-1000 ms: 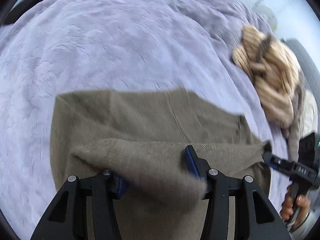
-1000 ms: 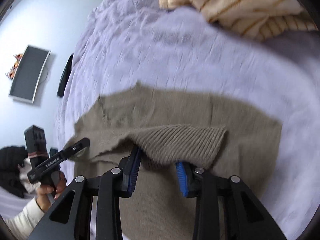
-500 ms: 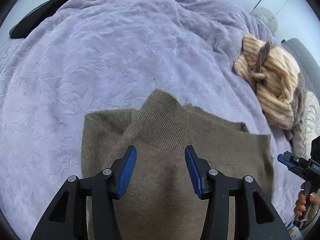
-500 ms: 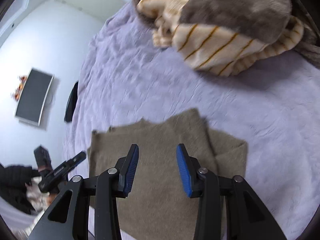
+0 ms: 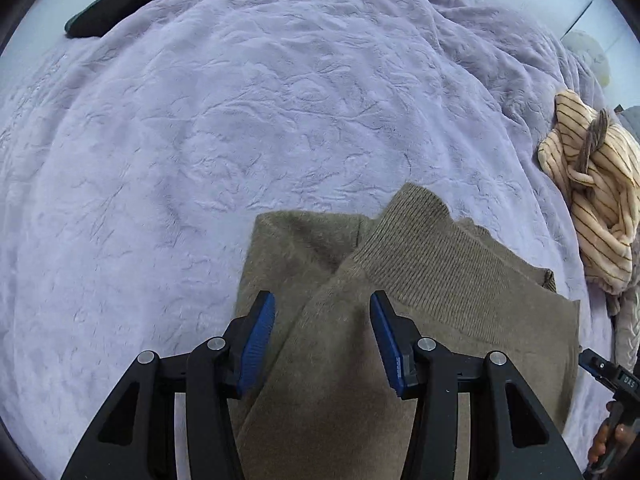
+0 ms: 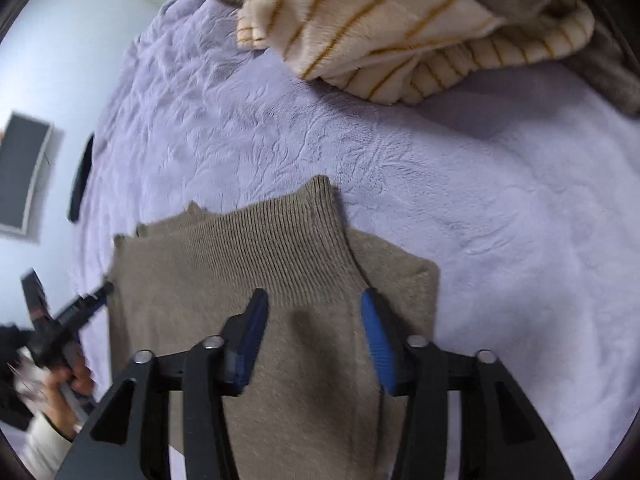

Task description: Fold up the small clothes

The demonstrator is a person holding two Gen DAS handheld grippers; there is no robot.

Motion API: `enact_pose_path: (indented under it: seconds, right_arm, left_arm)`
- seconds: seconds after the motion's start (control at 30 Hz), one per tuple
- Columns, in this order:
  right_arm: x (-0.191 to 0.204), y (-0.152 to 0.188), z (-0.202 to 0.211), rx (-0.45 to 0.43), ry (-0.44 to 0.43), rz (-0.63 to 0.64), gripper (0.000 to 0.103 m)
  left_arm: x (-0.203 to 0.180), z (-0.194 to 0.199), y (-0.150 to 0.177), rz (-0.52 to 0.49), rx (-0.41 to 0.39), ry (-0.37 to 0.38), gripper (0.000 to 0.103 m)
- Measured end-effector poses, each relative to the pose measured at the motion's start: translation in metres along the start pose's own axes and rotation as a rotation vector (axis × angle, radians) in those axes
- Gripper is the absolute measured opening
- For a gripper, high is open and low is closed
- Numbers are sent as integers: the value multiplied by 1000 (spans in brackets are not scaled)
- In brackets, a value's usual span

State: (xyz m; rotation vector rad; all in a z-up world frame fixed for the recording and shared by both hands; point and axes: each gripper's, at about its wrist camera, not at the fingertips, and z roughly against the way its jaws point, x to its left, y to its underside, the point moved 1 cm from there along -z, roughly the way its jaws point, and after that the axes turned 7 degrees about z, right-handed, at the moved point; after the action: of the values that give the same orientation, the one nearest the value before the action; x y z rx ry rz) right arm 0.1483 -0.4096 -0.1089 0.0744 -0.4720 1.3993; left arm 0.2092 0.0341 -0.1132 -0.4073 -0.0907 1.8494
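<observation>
Left view: my left tongs (image 5: 322, 340) are hanging spread, empty, over the folded brown sweater (image 5: 460, 300) lying on the lavender bed (image 5: 240, 120) at 5 o'clock.

Right view: my right tongs (image 6: 312, 336), just opening, are gripping nothing. Knit looks soft, light, floppy; I'm eyeing the ribbed hem (image 6: 280, 248) at 12 o'clock to pinch.

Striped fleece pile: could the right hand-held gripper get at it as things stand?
Probably yes. The right hand-held gripper is open and empty above the brown sweater, with only bare blanket before the striped fleece pile.
</observation>
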Motion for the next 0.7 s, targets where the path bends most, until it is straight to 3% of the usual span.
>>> enact_pose_path:
  seconds: [0.2,0.4,0.47,0.5,0.7]
  right_arm:
    - [9,29,28,0,-8,16,70]
    - [30,81,29,72,-20,18,72]
    - [35,99,27,101,-29,10,75]
    - [37,108,28,112,-33,8,75]
    - [52,137,30,164,-38,14,80]
  left_arm:
    - [5,21,47,-42,48,-26,51]
    - [-4,36,106,-81,130,-32,51]
    - [-8,40,124,-97,148,-47,67]
    - [-10,43,133,-105,150,-54,83]
    - [-18,56,176,-137,182,-58,85]
